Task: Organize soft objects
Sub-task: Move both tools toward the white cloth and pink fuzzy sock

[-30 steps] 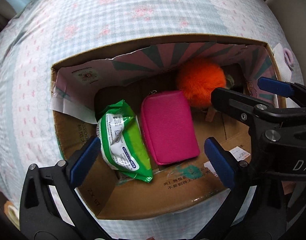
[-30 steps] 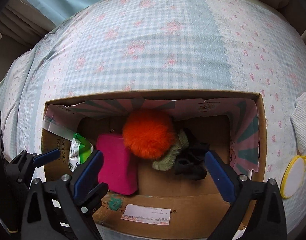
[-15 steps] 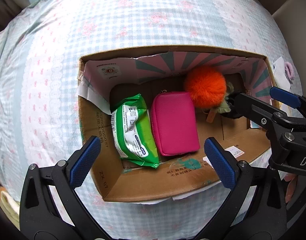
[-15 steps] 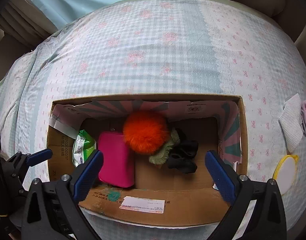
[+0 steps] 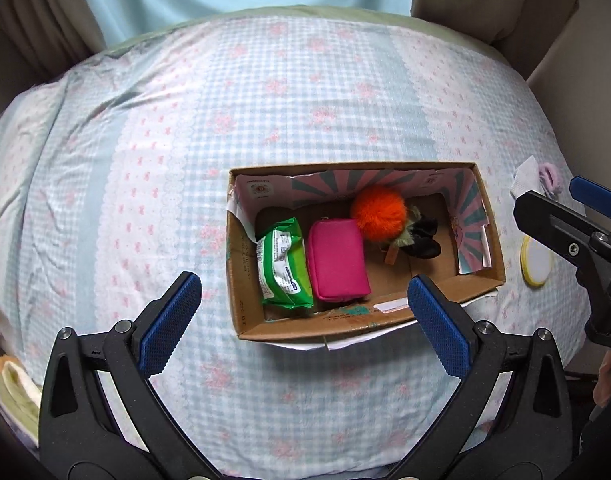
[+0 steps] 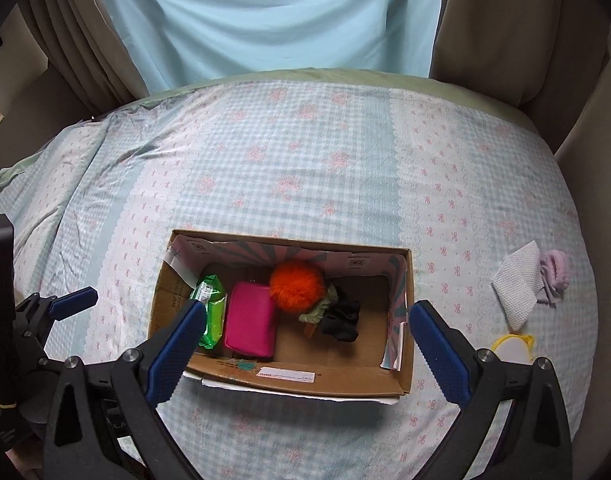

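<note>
An open brown cardboard box [image 6: 305, 378] with a pink-and-teal striped lining sits on the bed [image 6: 305, 168], which wears a blue gingham sheet with pink bows, toward the bed's near edge. Inside the box, along its left end, lies a green plastic pack of wet wipes [image 5: 283, 266]; touching it on the right is a flat magenta fabric zip pouch [image 5: 337, 265]. Against the box's far wall rests a fluffy orange pompom [image 5: 379, 213], which overlaps the pouch's far right corner. Just beside the pompom are an olive-green scrunchie [image 6: 320, 310] and a crumpled black fabric piece [image 6: 341, 320] (what exactly it is cannot be made out). The right end of the box floor is bare cardboard.

On the sheet toward the bed's right edge, apart from the box, lie a white textured cloth [image 6: 517, 290], a pale lilac fuzzy scrunchie [image 6: 555, 274] touching it, and nearer the bed's near edge a round white pad with a yellow rim [image 5: 536, 264].

The left tongs [image 5: 303, 326] hang above the box's near left corner, blue pads spread wide and holding nothing. The right tongs [image 6: 305, 354] hang over the box's near wall, likewise released and empty.
</note>
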Demonstrator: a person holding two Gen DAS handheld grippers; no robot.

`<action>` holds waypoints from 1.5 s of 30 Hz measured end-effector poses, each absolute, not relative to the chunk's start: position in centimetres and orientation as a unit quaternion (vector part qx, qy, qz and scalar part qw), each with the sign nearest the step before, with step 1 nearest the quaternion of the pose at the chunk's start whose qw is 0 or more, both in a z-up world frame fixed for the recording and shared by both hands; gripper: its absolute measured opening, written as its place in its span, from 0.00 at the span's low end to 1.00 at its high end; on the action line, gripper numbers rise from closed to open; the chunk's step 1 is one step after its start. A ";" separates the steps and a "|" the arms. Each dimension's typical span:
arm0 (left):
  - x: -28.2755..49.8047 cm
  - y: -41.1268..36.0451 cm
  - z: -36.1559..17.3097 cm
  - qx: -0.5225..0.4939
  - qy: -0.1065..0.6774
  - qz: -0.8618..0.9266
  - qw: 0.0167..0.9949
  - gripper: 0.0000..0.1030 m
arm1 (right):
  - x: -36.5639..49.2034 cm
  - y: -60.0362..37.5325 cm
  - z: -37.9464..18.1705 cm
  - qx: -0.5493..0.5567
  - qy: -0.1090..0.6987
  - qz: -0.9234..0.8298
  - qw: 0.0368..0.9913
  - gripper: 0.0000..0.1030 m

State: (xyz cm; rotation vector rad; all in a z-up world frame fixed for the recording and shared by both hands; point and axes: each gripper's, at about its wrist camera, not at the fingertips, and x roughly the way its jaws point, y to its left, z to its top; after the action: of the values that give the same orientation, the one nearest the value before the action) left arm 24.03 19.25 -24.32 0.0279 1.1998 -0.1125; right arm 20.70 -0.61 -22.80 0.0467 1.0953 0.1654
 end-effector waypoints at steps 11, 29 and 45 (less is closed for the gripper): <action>18.6 18.7 -15.0 0.000 0.484 -0.049 0.874 1.00 | 14.1 -4.5 -13.4 0.044 0.431 0.039 0.900 0.98; 16.3 4.0 -10.2 0.001 0.427 -0.144 0.893 1.00 | 8.9 -19.3 -9.4 0.076 0.388 -0.039 0.918 0.98; 22.9 -15.3 -17.8 0.045 0.457 -0.233 0.857 1.00 | 13.3 -35.8 -15.2 0.089 0.404 -0.071 0.908 0.98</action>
State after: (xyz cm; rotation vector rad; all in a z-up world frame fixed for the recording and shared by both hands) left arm 22.88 -15.25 -17.81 0.0938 0.9608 -0.4893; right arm 13.34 -35.84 -15.19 0.1845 0.8342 -0.1471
